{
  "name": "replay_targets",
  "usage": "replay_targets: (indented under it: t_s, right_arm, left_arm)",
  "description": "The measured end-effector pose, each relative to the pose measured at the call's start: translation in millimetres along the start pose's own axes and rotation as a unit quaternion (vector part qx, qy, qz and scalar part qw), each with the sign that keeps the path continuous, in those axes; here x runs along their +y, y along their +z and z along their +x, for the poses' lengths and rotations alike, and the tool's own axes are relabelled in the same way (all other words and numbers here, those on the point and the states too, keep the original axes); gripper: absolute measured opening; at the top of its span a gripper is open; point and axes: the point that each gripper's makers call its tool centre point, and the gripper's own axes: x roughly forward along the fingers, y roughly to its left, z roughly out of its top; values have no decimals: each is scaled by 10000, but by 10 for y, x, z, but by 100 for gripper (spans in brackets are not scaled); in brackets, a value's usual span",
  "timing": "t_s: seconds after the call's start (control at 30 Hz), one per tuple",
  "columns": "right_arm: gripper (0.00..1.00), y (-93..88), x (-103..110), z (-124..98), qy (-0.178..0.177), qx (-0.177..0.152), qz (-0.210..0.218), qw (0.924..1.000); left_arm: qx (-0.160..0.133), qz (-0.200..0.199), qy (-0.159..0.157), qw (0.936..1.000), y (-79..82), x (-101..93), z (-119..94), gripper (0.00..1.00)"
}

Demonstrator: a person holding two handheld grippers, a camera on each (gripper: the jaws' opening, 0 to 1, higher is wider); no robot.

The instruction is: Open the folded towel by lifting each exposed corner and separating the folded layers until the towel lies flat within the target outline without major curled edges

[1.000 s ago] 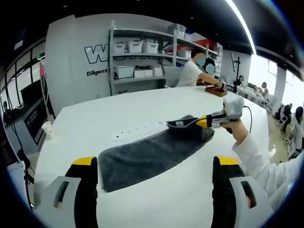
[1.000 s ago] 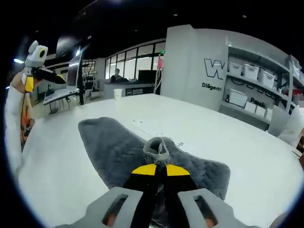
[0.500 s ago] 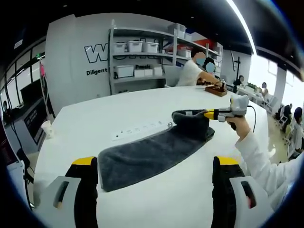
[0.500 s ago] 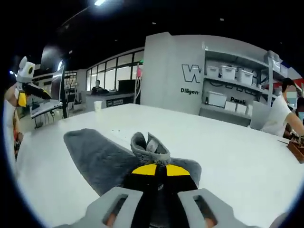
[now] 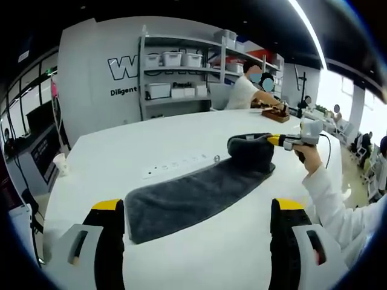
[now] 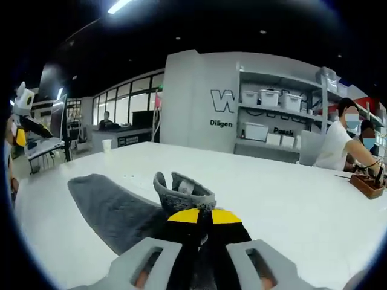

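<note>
A dark grey towel (image 5: pixel 193 196) lies folded in a long strip on the white table (image 5: pixel 121 151). Its far right corner (image 5: pixel 251 148) is lifted off the table, and my right gripper (image 5: pixel 273 141), held in a hand, is shut on it. In the right gripper view the yellow-tipped jaws of that gripper (image 6: pixel 202 212) are pressed together on a bunched fold of towel (image 6: pixel 181 192), and the rest of the towel (image 6: pixel 109 205) trails away to the left. My left gripper (image 5: pixel 198 206) hovers at the near end of the towel, jaws wide apart and holding nothing.
A white power strip (image 5: pixel 181 164) lies just beyond the towel. A paper cup (image 5: pixel 60 164) stands at the table's left edge. People sit at the far end by a wooden box (image 5: pixel 275 116). Shelves with white bins (image 5: pixel 175 60) line the wall.
The right gripper has lifted the towel corner higher and carried it to the right, so the gripped layer peels up off the strip. The left gripper has stayed still.
</note>
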Motion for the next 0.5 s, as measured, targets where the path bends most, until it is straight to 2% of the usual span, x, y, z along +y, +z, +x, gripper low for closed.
replay_targets:
  t_s: [0.5]
  right_arm:
    - [0, 139, -342, -194, -628, -409, 156, 9971]
  left_arm:
    - [6, 9, -1, 10000, -5, -23, 10, 100]
